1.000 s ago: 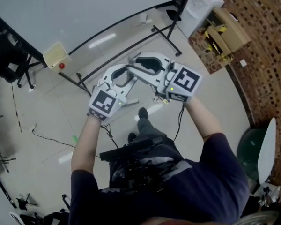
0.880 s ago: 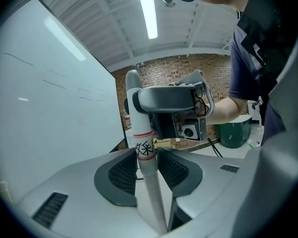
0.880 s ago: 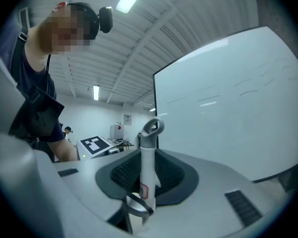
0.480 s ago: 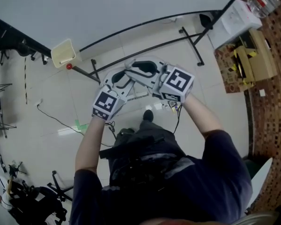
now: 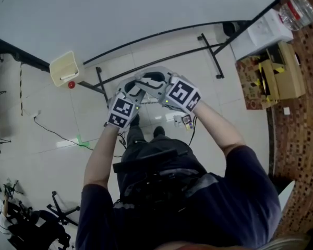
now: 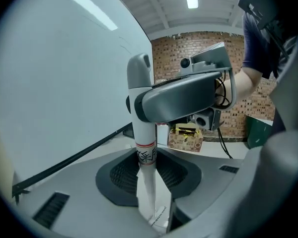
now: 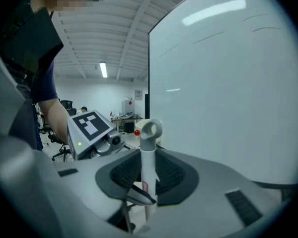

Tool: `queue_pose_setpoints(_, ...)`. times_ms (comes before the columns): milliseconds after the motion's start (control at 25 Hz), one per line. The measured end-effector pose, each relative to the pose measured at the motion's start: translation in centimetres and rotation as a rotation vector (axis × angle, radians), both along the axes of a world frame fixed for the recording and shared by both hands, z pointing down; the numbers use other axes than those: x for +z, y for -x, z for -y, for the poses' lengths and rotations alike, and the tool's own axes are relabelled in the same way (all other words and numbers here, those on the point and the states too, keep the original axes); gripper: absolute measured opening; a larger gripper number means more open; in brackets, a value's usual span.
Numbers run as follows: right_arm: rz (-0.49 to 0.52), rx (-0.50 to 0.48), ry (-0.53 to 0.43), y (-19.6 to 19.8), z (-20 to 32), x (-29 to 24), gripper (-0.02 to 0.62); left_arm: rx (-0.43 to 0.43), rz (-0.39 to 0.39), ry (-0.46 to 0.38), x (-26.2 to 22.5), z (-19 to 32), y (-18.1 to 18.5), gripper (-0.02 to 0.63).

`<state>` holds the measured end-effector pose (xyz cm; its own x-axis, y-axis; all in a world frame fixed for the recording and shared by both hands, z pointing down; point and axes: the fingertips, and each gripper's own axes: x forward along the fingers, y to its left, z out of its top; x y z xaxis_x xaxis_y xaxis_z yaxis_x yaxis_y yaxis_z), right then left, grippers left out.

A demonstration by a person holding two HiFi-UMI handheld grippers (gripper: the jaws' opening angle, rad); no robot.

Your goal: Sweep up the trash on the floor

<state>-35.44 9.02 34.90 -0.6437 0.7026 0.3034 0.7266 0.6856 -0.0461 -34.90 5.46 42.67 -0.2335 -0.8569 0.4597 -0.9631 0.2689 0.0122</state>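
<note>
Now left gripper (image 6: 150, 185), jaws just closing, clamps Chinese-labelled handle (image 6: 144, 133); right gripper (image 7: 148, 178) clamps ring-topped handle (image 7: 148, 155).

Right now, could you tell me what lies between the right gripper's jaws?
A white, ring-topped handle, clamped; the right gripper view shows it.

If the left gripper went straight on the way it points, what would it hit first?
Probably the right gripper, crossing close ahead. The left gripper's jaws have just closed further on a white pole.
</note>
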Motion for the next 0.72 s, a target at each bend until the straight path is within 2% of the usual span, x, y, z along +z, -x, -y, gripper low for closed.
queue_pose_setpoints(360,-0.107,0.028,-0.087,8.1,-0.5,5.5,0.106,0.048,-0.060,0.014,5.5,-0.5,7.8,0.104)
queue_pose_setpoints(560,-0.162,0.051,-0.137,11.8,-1.3,8.9,0.106,0.055,-0.102,0.060,8.9,-1.3,11.5,0.104)
queue_pose_setpoints(720,-0.175,0.096,-0.112,13.7,-1.3,10.2,0.106,0.051,-0.118,0.059,10.1,-1.5,13.4,0.103)
